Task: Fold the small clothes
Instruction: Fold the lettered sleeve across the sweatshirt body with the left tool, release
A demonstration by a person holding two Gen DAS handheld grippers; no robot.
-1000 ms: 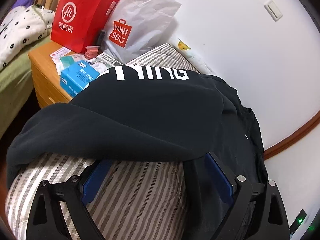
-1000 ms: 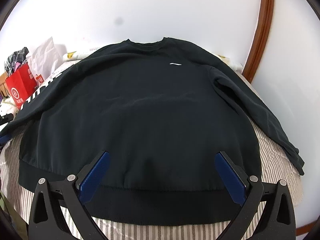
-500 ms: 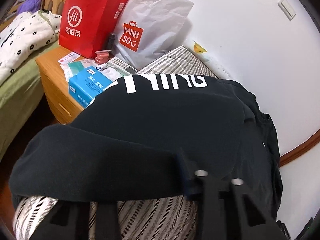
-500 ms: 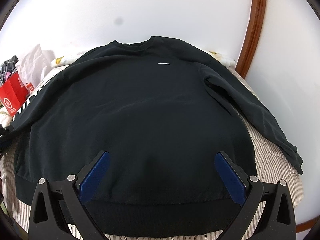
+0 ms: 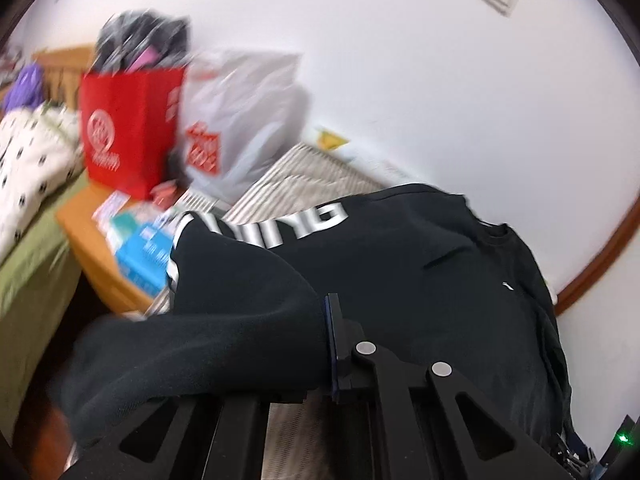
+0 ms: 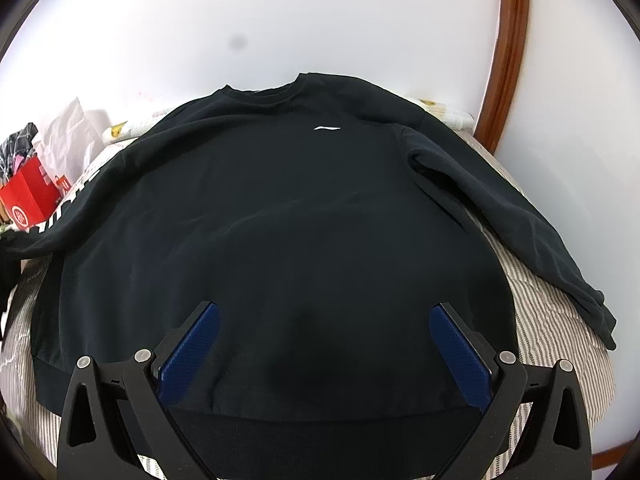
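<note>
1. Sweatshirt (image 6: pixel 280 240) lies chest-up, spread across the striped bed (image 6: pixel 560 340).
2. Left gripper (image 5: pixel 332 344) has just closed, pinching the lettered sleeve (image 5: pixel 240 320) clear of the bed.
3. Right gripper (image 6: pixel 324 348) hovers spread over the hem, holding nothing.
4. Likely next: carry the sleeve across the chest without dragging the body.

the red bag (image 5: pixel 128 136) and grey bag (image 5: pixel 244 120) crowd the nightstand (image 5: pixel 86 232) left of the bed; wall (image 6: pixel 280 12) blocks behind.

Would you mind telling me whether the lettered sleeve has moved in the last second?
Yes. The lettered sleeve has lifted off the striped bedding, pinched in the left gripper.
</note>
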